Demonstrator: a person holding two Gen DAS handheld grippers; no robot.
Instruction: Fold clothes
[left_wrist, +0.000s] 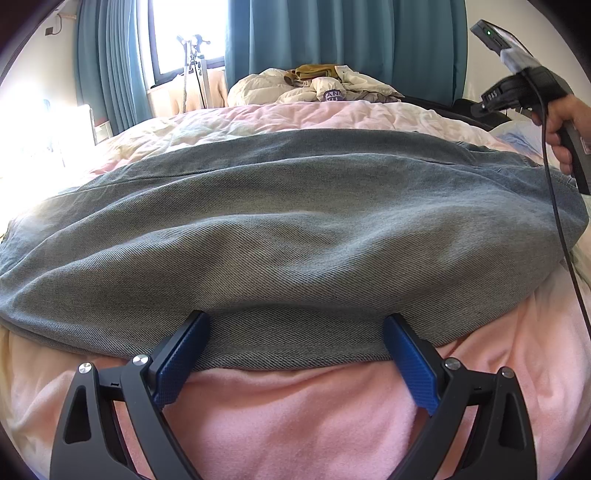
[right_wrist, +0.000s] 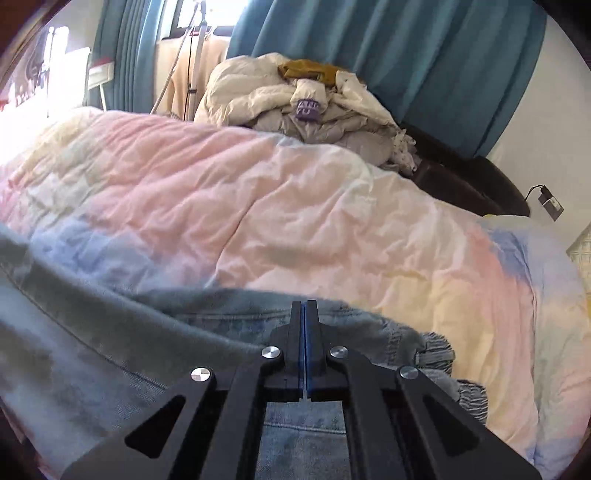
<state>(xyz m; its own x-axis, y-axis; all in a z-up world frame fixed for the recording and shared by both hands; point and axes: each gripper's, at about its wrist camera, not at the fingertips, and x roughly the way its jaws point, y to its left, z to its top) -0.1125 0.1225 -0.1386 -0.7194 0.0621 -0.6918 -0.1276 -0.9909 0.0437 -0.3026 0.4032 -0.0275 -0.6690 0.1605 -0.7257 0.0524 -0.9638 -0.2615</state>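
Little writing is readable: a purple patch (right_wrist: 307, 109) on the far pile of bedding carries pale letters too broken by folds to make out, and the right tool's body in the left wrist view has a small label that looks like "OAS", uncertain.

The left gripper (left_wrist: 295, 347) stands wide open, its blue pads (left_wrist: 177, 363) set either side of the near hem of the grey denim garment (left_wrist: 288, 236). The hem runs between them; whether the pads touch the cloth is unclear, and they do not pinch it. The garment lies folded across the pink bedspread (left_wrist: 295, 413), stretching from the left edge to the right.

The right gripper (right_wrist: 304, 332) is fully closed, blue pads pressed flat together, with no cloth visibly caught between them. It hangs over the denim's right end, where paler washed fabric and a frayed striped edge (right_wrist: 439, 350) show. A hand (left_wrist: 565, 129) grips its handle at the far right, a black cable (left_wrist: 554, 192) trailing down.

Beyond, a pastel duvet (right_wrist: 295, 206) covers the bed, with teal curtains (right_wrist: 424, 62) behind.
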